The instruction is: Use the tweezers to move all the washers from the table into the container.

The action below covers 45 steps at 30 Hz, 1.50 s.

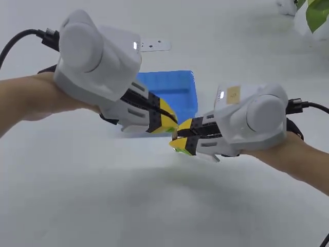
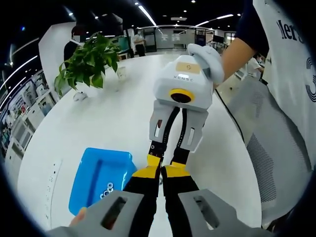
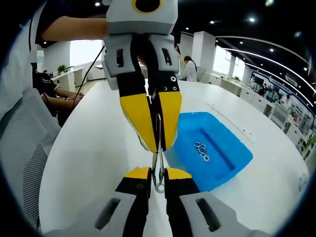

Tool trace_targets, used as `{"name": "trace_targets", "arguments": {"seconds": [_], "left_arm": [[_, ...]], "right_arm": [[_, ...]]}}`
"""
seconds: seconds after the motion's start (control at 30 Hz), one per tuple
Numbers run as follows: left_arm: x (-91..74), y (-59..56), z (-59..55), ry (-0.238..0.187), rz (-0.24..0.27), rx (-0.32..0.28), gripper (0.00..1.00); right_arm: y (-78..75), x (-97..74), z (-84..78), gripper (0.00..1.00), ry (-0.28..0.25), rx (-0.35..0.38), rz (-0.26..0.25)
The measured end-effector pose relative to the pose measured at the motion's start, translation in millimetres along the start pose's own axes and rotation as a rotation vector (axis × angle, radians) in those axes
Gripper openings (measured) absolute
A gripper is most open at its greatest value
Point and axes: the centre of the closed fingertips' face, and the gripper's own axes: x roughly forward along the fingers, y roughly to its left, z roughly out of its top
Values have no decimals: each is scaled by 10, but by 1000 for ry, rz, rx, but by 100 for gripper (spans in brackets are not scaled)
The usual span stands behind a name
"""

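Tweezers (image 3: 158,163) slip risk.
Left gripper (image 3: 158,145) clamps them; right gripper's (image 3: 158,174) hold unclear; twisting could drop them outside the container (image 3: 229,160).

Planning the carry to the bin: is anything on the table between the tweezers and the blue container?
Nothing visible. The tweezers, held by the left gripper and right gripper, are beside the blue container; only bare table lies between.

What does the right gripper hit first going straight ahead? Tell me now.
Likely the left gripper, almost at once: its yellow fingers face the right gripper tip to tip, clamped on the tweezers that reach back between the right fingers.
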Motion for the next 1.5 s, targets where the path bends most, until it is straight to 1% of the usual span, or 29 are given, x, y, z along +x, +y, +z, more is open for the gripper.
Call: {"name": "trace_targets", "arguments": {"seconds": [0.27,0.4,0.47,0.57,0.87,0.97,1.17,1.4,1.43,1.5], "left_arm": [[-1,-18,22,-8,-4,-4,6],[6,-23,14,-2,-6,-3,6],[-1,-26,27,-9,-8,-8,6],[2,-20,0,2,-9,-8,6],[18,-27,15,-8,-19,-20,6],[22,-29,18,-7,-21,-18,6],[36,-50,28,-5,-28,-11,6],[34,-52,24,1,-26,-5,6],[32,-55,23,5,-25,0,6],[30,-63,13,24,-17,34,6]], "right_arm": [[19,-13,6,11,-4,3,-1],[18,-10,-6,11,3,3,1],[21,-12,5,11,-4,5,1],[20,-10,-20,11,5,2,0],[27,-28,-36,12,-1,15,-2],[34,-24,-75,13,13,4,-1],[55,-6,-101,15,18,-2,-1],[47,17,-105,14,29,-43,-10],[34,20,-123,13,41,-63,-17],[38,19,-117,13,40,-68,-16]]}}
